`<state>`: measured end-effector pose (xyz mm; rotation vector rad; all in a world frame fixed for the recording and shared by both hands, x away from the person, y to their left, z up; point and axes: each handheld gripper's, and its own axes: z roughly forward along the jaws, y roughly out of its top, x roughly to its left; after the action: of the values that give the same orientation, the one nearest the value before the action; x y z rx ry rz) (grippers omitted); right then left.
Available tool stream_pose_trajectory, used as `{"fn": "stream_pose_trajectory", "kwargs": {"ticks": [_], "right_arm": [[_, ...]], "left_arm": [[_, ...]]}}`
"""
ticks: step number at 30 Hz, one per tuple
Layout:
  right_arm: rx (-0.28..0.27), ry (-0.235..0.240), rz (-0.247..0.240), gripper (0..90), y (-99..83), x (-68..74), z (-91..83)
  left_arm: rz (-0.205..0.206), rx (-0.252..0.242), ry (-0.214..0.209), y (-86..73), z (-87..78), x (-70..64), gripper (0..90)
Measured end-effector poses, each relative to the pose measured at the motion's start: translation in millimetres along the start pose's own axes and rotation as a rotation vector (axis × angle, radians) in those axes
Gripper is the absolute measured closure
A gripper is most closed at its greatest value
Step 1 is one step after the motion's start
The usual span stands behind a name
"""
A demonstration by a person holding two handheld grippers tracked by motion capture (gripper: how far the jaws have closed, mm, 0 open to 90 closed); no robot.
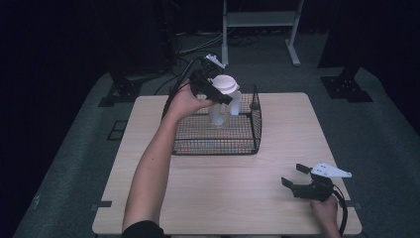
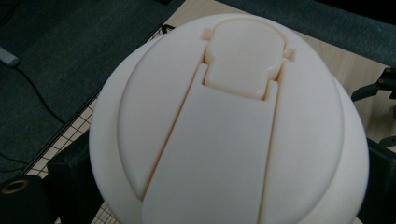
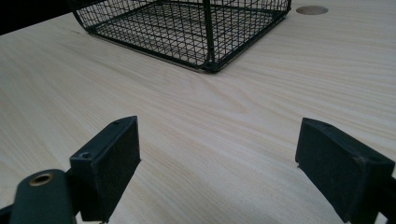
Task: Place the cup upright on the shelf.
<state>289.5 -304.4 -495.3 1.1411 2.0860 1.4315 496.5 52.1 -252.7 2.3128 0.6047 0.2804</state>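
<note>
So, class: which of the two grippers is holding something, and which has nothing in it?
The left gripper, raised over the wire basket, is clamped on the white-lidded bottle. The right gripper sits low near the table's front edge, jaws wide apart and holding nothing.

The bottle's lid (image 2: 229, 126) looked like cream plastic, smooth with a soft satin sheen, while the bottle body (image 1: 220, 113) below it appeared clear and glossy. The basket (image 1: 247, 144) was thin black wire mesh, likely coated metal, matt. The counter (image 3: 210, 121) showed pale wood grain with a smooth, low-gloss finish. Both jaws of the right gripper (image 3: 217, 163) were matt black, faintly textured. Toward twelve o'clock the floor (image 1: 317, 74) looked like rough grey carpet.
</note>
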Motion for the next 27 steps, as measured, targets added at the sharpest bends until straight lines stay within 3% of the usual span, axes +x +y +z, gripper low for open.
{"fn": "stream_pose_trajectory", "kwargs": {"ticks": [14,27], "right_arm": [[-0.021,0.012,0.015,12.9,0.1,-3.0,-1.3],[-0.026,0.025,0.015,12.9,0.0,-3.6,-1.9]], "left_arm": [[-0.017,0.010,0.010,-2.2,29.3,10.1,5.1],[-0.046,0.036,0.013,-16.2,57.5,20.5,5.1]]}}
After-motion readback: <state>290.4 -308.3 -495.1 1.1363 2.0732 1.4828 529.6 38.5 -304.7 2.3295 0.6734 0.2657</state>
